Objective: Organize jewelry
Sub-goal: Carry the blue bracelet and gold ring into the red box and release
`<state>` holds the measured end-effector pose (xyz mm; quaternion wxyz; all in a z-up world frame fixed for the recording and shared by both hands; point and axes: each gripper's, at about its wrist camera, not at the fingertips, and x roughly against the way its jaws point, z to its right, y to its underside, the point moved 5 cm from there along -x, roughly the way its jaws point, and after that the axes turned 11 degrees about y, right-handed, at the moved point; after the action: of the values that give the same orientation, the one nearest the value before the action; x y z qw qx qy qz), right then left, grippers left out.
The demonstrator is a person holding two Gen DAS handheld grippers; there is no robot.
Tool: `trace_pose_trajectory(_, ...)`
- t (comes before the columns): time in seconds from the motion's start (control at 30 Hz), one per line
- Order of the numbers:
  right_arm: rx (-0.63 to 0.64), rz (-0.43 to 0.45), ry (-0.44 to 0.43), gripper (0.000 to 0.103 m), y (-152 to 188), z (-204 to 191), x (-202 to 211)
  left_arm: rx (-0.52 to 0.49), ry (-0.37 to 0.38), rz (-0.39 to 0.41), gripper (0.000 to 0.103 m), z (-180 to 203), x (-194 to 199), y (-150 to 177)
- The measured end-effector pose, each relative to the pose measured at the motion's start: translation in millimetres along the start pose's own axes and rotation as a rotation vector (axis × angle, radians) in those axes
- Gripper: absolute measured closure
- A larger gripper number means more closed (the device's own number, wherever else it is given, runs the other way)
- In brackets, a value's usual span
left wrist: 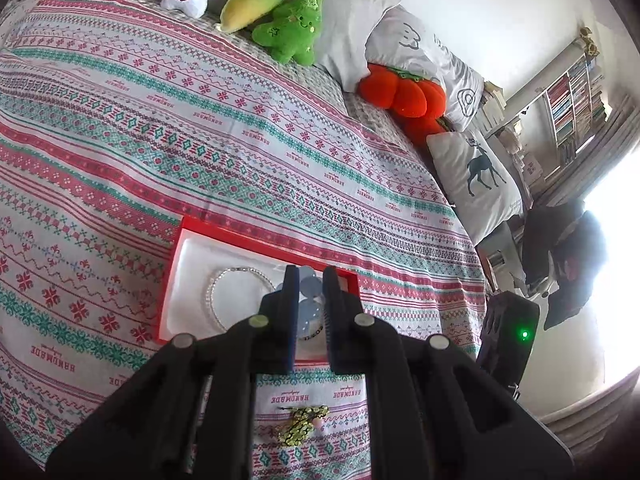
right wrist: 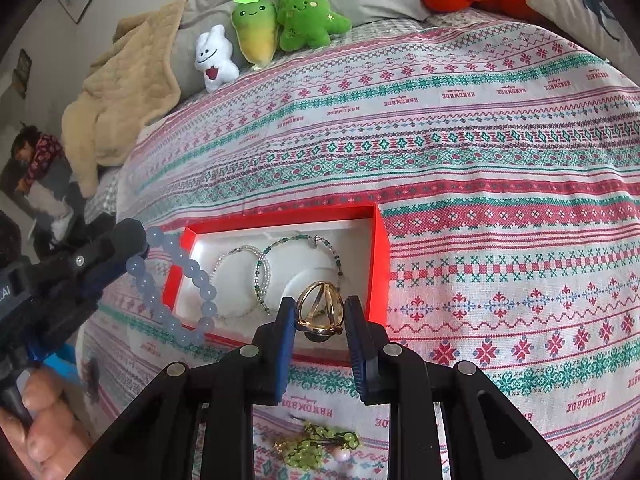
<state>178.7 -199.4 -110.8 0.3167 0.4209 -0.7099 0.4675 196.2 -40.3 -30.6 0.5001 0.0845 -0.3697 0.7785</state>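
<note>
A red box (right wrist: 380,256) with a white lining lies on the patterned bedspread. Inside it lie a clear bead bracelet (right wrist: 236,260) and a green bead necklace (right wrist: 304,248). My right gripper (right wrist: 320,316) is shut on a gold ring ornament (right wrist: 320,308) over the box's near right corner. My left gripper (left wrist: 310,280) is shut on a pale blue bead bracelet (right wrist: 176,292), which hangs over the box's left edge. The box (left wrist: 172,276) and clear bracelet (left wrist: 224,292) also show in the left wrist view. A green sequin piece (right wrist: 316,444) lies on the bedspread in front of the box.
Plush toys (right wrist: 260,32) and grey pillows line the bed's far side. A beige blanket (right wrist: 124,92) is piled at the far left. An orange plush (left wrist: 404,92) and a deer pillow (left wrist: 476,180) lie at the right.
</note>
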Motion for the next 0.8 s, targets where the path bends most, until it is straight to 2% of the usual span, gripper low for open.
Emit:
trace_pose_trajectory(0.17, 0.013, 0.017, 0.008, 0.078, -2.1, -1.6, -1.0, 0.02, 0.001, 0.011, 0.09, -7.2, -1.9, -4.0)
trace_pose_trajectory(0.43, 0.014, 0.021, 0.004, 0.075, -2.0, -1.0, -0.7, 0.079, -0.063, -0.002, 0.089, -36.0, -7.7, -6.7)
trace_pose_trajectory(0.57, 0.015, 0.016, -0.001, 0.072, 0.1, -2.2, 2.1, 0.078, -0.077, 0.001, 0.083, -40.4, -4.7, -6.3)
trace_pose_trajectory(0.8, -0.027, 0.048, -0.043, 0.07, -3.3, 6.8, 20.1, 0.05, -0.096, -0.015, 0.082, -35.8, 4.3, -0.7)
